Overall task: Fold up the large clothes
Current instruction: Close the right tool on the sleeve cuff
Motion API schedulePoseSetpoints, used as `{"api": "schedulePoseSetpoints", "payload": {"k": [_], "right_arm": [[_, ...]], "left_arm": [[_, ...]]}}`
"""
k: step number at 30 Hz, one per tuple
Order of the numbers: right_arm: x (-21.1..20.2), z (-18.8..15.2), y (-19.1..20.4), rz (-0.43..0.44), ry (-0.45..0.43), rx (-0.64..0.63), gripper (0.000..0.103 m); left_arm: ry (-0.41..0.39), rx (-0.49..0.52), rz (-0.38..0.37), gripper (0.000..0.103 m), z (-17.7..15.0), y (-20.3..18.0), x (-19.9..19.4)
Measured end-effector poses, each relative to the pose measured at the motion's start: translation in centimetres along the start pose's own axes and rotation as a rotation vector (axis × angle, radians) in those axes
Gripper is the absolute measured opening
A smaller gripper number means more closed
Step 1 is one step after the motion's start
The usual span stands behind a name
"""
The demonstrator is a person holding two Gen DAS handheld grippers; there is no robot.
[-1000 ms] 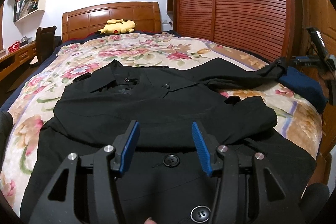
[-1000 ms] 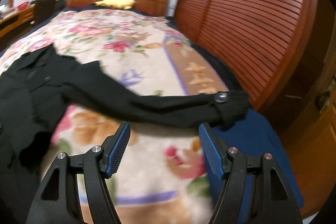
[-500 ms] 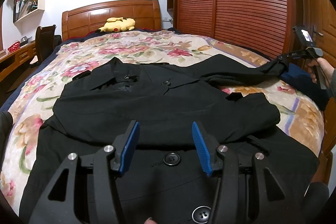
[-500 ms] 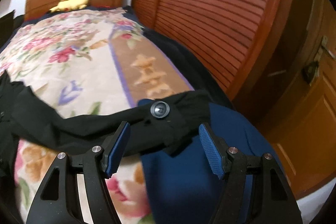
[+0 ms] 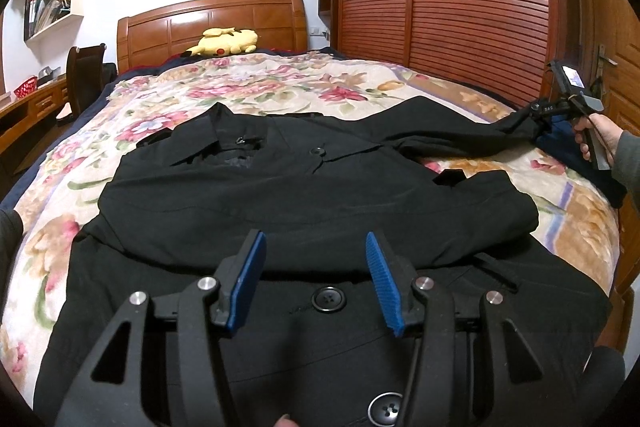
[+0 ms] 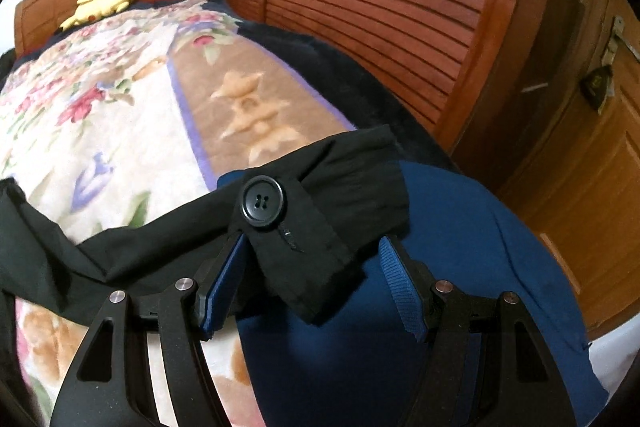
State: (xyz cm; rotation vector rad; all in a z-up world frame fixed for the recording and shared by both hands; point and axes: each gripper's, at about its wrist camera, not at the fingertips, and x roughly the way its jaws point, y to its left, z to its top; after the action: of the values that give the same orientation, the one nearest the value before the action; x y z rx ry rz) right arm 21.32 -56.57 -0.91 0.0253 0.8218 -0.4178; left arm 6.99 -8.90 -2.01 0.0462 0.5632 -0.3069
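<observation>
Left wrist view only: black coat (image 5: 312, 195) spread across the floral bedspread (image 5: 248, 87), one sleeve stretched out to the right gripper (image 5: 554, 109), held in a hand (image 5: 596, 137). Right wrist view only: buttoned cuff (image 6: 320, 211) lies between its closing jaws, pads not yet pressing. Left gripper (image 5: 314, 279) hovers over the coat front, jaws apart, empty.

Black coat (image 5: 312, 195) w/ black buttons, floral cream/pink blanket (image 5: 248, 87), navy cloth (image 6: 460, 267), yellow plush (image 5: 224, 42).
</observation>
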Motion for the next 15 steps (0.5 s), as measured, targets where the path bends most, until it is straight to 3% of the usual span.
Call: {"api": "schedulePoseSetpoints", "payload": {"k": [2,4,6,15], "right_arm": [[0.0,-0.1,0.5,0.004,-0.003,-0.022,0.046],[-0.3,-0.2,1.3,0.001,-0.008,-0.064,0.019],[-1.3,-0.2,2.0,-0.005,-0.041,-0.098,0.011],[-10.9,1.7,4.8,0.017,-0.257,-0.167,0.007]], "left_arm": [[0.002,-0.002,-0.002,0.051,0.0,0.1,0.1],[0.001,-0.004,-0.001,0.051,0.0,0.1,0.1],[-0.003,-0.008,-0.002,0.051,0.0,0.1,-0.1],[-0.029,-0.002,0.013,0.051,-0.1,0.6,-1.4]]}}
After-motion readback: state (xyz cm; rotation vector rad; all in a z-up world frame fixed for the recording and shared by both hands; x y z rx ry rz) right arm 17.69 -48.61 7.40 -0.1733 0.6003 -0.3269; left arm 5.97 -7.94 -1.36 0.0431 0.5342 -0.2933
